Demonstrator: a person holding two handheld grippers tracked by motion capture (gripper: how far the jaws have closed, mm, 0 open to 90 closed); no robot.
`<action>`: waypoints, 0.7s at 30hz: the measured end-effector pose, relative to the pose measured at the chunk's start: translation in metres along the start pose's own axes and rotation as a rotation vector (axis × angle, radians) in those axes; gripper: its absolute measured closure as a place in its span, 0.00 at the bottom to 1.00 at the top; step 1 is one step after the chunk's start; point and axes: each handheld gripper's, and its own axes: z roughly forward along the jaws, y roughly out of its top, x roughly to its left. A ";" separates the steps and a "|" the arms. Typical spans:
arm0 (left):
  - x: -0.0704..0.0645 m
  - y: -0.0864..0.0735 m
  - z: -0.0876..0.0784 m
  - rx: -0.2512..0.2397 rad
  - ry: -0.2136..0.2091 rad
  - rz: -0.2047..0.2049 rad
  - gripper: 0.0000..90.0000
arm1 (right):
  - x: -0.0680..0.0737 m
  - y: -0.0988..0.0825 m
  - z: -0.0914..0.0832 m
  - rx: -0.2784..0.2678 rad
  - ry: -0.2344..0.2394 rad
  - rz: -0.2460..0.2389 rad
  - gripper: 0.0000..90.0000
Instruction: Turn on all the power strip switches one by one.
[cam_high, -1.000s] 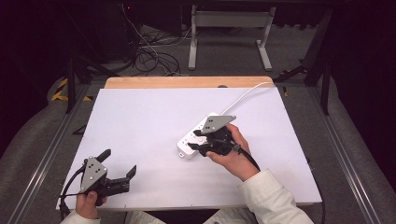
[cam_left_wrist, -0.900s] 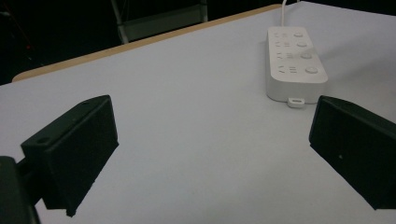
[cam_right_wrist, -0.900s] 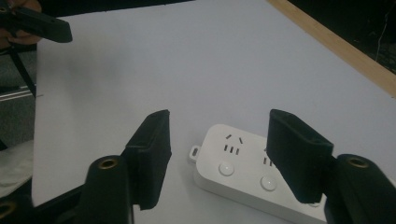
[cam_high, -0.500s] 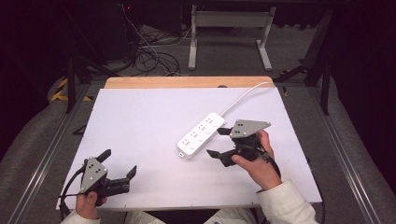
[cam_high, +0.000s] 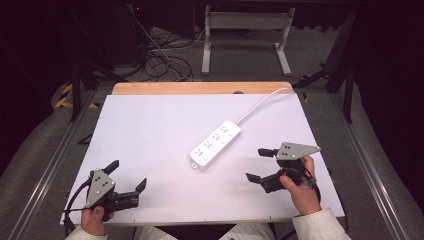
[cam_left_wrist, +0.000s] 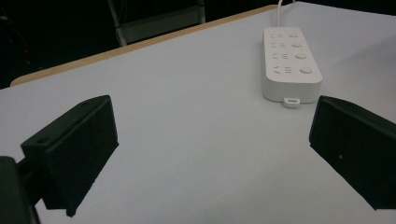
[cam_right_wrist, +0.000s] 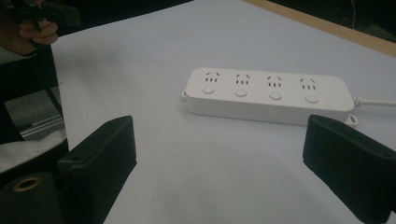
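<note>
A white power strip (cam_high: 216, 144) lies diagonally near the middle of the white table (cam_high: 150, 130), its white cord (cam_high: 262, 102) running off to the far right. It has several sockets and round buttons, seen in the right gripper view (cam_right_wrist: 268, 95) and the left gripper view (cam_left_wrist: 290, 63). My right gripper (cam_high: 260, 165) stands open to the right of the strip, apart from it, nothing between its jaws. My left gripper (cam_high: 126, 176) rests open at the near left corner, empty, with a cable trailing from it.
A wooden strip (cam_high: 200, 88) edges the table's far side. Metal rails (cam_high: 50, 165) run along the left and right sides. Beyond the table stand a metal frame (cam_high: 245, 30) and loose cables on the floor (cam_high: 165, 60).
My right gripper drew back from the power strip, moving right and toward the near edge, and now stands open and clear of it. The left gripper stayed put.
</note>
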 end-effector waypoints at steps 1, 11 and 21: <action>0.000 0.000 0.000 0.002 -0.001 0.003 0.02 | -0.001 -0.005 -0.002 -0.007 -0.003 0.009 0.10; -0.001 0.000 -0.002 0.001 -0.001 0.020 0.02 | -0.012 -0.046 -0.008 0.000 -0.026 0.050 0.09; 0.000 0.000 -0.003 0.019 -0.027 0.022 0.02 | -0.018 -0.079 0.000 0.112 -0.060 0.130 0.09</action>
